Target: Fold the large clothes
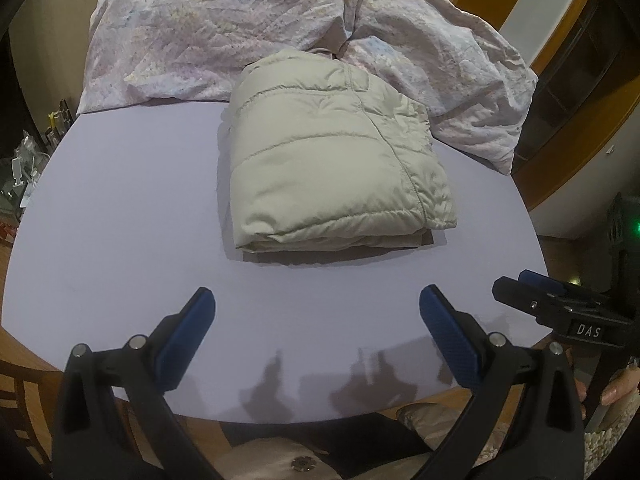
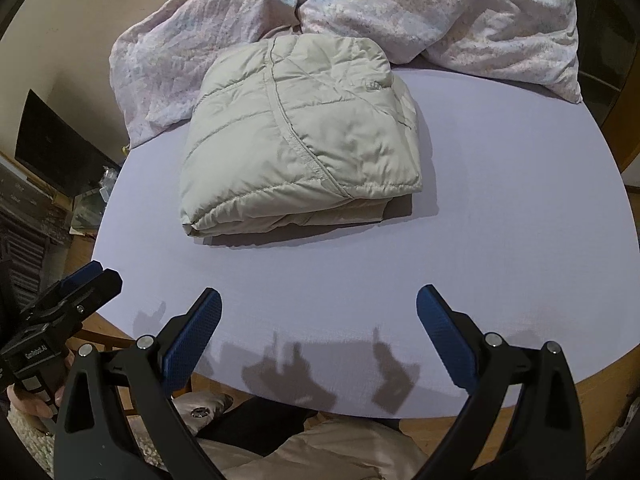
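The folded puffer jacket (image 1: 336, 160) lies mid-counter toward the far edge, looking light, soft, slippery and springy, best pinched at its layered near hem; left claw (image 1: 316, 340) and right claw (image 2: 318, 340) hover open and empty

A pale beige quilted puffer jacket (image 1: 332, 160), folded, lies on the plain lavender counter (image 1: 120, 208). Behind it sits a crumpled white quilt (image 1: 224, 28) with a faint pink and blue pastel print. Each black claw (image 1: 316, 340) carries textured blue pads (image 1: 188, 340).

Beige wall (image 2: 80, 20) behind, dark screen (image 2: 60, 148) against it
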`<state>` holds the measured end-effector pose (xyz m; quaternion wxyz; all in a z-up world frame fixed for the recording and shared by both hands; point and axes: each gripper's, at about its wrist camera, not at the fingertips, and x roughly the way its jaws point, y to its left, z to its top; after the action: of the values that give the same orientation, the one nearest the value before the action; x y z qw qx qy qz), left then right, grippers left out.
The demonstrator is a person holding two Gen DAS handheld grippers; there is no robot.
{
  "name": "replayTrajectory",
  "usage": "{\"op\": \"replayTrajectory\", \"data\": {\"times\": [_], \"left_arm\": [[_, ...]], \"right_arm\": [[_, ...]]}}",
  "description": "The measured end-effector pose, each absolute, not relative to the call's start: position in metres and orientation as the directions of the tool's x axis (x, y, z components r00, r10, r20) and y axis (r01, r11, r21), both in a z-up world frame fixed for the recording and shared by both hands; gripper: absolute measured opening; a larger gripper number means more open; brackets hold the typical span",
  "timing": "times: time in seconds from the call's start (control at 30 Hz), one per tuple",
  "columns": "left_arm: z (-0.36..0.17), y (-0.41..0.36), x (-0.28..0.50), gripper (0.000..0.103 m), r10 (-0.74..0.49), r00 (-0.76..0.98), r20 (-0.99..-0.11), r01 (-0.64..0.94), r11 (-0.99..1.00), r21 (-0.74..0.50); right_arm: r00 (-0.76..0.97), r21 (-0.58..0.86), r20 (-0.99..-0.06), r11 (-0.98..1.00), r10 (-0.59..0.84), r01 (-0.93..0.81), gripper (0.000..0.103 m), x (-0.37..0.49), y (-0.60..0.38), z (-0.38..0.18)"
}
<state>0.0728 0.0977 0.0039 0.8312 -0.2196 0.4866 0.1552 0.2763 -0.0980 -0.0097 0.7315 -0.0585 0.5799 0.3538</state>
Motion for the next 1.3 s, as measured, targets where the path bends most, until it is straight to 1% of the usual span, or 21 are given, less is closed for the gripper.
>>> {"op": "replayTrajectory", "data": {"times": [0.53, 1.3], "left_arm": [[0.004, 0.094, 0.071, 0.101, 0.045, 0.498, -0.866, -0.476, 0.849, -0.229], [0.005, 0.088, 0.068, 0.101, 0.028, 0.512, -0.859, -0.465, 0.85, -0.249]], "right_arm": [[0.114, 0.322, -0.878, 0.749, 0.465, -0.579, 0.1, 0.275, -0.102, -0.007], [0.109, 0.335, -0.873, 0.747, 0.475, -0.574, 0.1, 0.275, -0.106, -0.008]]}}
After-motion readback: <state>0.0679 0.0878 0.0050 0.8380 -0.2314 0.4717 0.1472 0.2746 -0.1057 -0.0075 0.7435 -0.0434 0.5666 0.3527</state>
